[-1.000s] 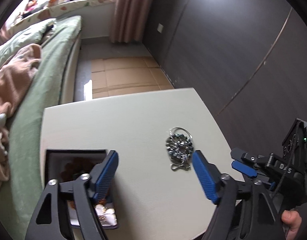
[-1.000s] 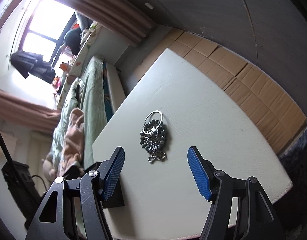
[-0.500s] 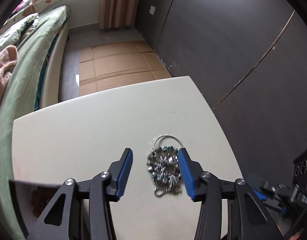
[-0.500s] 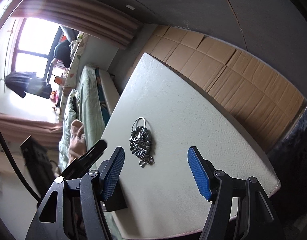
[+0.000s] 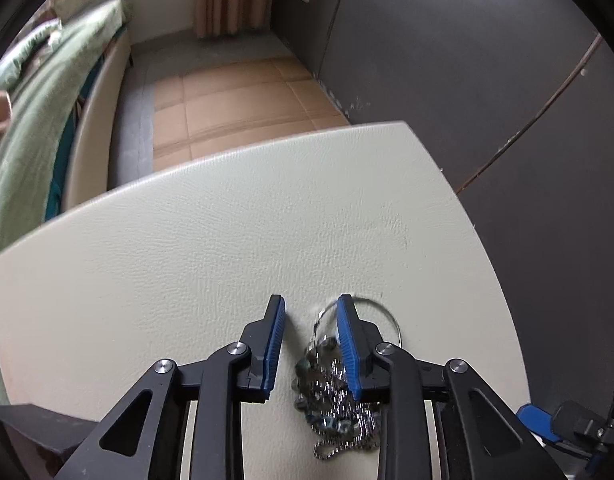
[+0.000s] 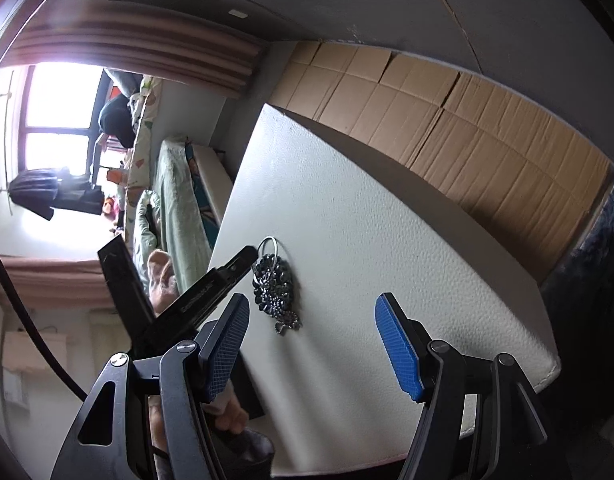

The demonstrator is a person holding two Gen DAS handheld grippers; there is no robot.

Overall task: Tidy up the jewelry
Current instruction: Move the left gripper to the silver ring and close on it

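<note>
A dark beaded jewelry piece [image 5: 327, 384] with a silver ring and a short chain lies on the cream table [image 5: 187, 240]. My left gripper [image 5: 311, 312] is low over it, jaws narrowed but still apart, straddling the ring's left side; the right finger [image 5: 349, 344] covers part of the piece. In the right wrist view the jewelry [image 6: 273, 280] lies ahead and left of my right gripper [image 6: 313, 344], which is wide open, empty and above the table. The left gripper [image 6: 227, 272] shows there as a dark finger touching the piece.
A black jewelry box corner [image 5: 31, 428] sits at the table's near left. A bed with green bedding [image 5: 35, 112] runs along the left side. Cardboard sheets [image 5: 243, 100] cover the floor beyond the table. A dark wall [image 5: 467, 60] stands to the right.
My left gripper has moved right from the box, come down onto the jewelry and narrowed its jaws around the ring. The right gripper has stayed open and drawn back a little.
</note>
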